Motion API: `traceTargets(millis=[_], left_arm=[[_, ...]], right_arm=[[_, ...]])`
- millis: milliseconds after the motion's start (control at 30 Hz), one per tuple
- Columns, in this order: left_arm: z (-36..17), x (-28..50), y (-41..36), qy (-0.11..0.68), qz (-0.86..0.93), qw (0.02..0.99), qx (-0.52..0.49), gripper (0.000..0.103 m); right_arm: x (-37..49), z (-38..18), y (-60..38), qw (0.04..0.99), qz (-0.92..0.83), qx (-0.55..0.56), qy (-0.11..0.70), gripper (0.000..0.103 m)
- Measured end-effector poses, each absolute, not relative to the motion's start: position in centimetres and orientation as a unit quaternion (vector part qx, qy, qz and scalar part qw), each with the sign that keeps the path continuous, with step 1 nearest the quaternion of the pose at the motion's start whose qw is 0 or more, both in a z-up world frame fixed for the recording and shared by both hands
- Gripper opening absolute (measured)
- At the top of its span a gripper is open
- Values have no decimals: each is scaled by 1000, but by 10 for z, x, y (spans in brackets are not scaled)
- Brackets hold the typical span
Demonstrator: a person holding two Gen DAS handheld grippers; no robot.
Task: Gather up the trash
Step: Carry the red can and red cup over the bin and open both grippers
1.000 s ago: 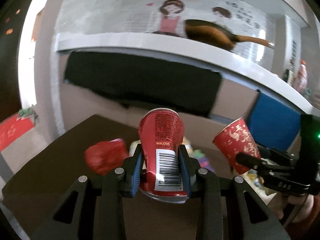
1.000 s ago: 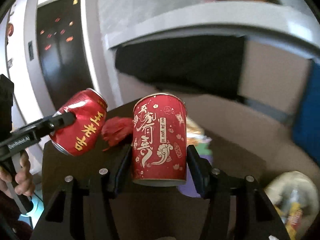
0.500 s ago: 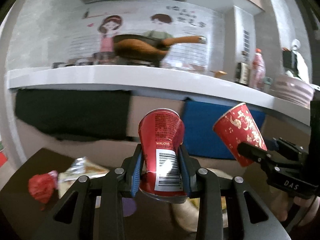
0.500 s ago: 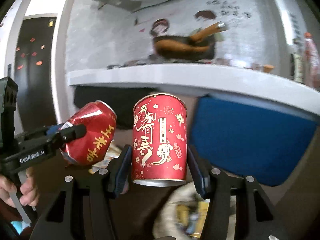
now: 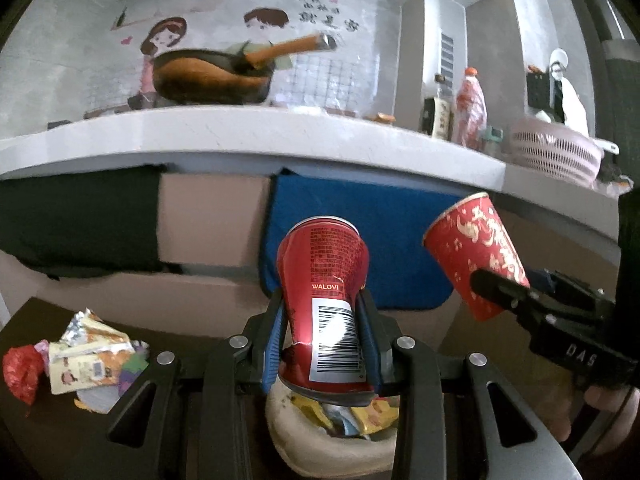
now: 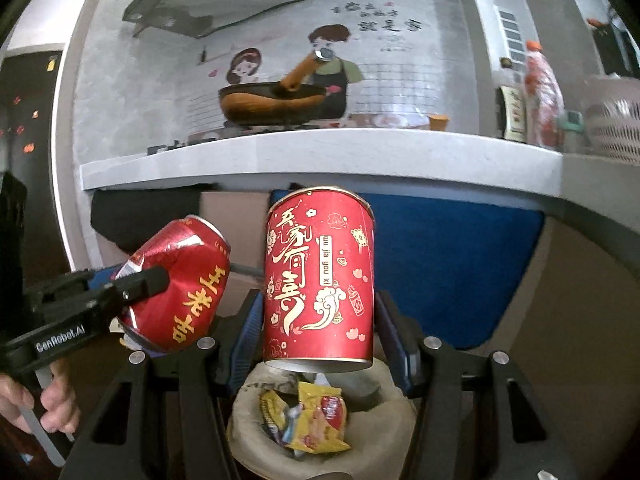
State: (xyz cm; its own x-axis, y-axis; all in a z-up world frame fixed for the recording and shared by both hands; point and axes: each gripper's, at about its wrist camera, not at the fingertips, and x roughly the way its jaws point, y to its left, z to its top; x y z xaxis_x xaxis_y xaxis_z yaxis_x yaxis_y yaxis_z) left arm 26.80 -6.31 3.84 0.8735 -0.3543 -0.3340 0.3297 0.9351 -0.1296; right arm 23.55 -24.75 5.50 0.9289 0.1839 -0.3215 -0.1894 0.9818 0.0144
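**Red can and red cup held above the waste bin**

Red aluminium, dented at the waist: the can (image 5: 326, 304) sits upright between the blue pads of the left tool (image 5: 323, 340), which is clamped on its lower half, barcode facing the camera. In the right wrist view the same can (image 6: 180, 288) appears at the left, tilted, pinched by the black finger of that tool.

The right tool (image 6: 320, 332) carries a red paper cup (image 6: 320, 288) with gold lettering, standing upright, mouth up. Its blue pads stand at either side of the cup's lower half; the left pad touches the wall, and contact at the right pad cannot be told for certain. The cup hangs clear of any support, so it is held.

Directly below both held items lies a beige bin (image 6: 248, 412), its rim rolled over, with yellow snack wrappers (image 6: 320, 420) inside. The bin is also seen under the can in the left view.

On the dark surface (image 5: 48, 432) to the left lie more wrappers (image 5: 86, 356) and a crumpled red scrap (image 5: 20, 368), touching one another, well apart from the bin.

A hand (image 6: 24, 400) grips the left tool's handle.
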Motion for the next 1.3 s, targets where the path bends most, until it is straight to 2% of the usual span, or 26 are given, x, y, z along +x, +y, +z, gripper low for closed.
traceTargets(millis=[1067,1133,1200,1300], left_arm=[[-55,339,-81,313,-214,923,-61,35],[-69,355,-82,349,-258,898,-78,37],[-80,366,-79,373,-273,882,-89,51],[-86,371,-65,372,-258,886,-105,53]], right_arm=[[296,-30,-266,959,90,27,267,53],[302,-37,-269,956,95,40,274,54],[312,-45,-276,952,95,66,284,55],[323,-61,-291,942,99,119,299,56]])
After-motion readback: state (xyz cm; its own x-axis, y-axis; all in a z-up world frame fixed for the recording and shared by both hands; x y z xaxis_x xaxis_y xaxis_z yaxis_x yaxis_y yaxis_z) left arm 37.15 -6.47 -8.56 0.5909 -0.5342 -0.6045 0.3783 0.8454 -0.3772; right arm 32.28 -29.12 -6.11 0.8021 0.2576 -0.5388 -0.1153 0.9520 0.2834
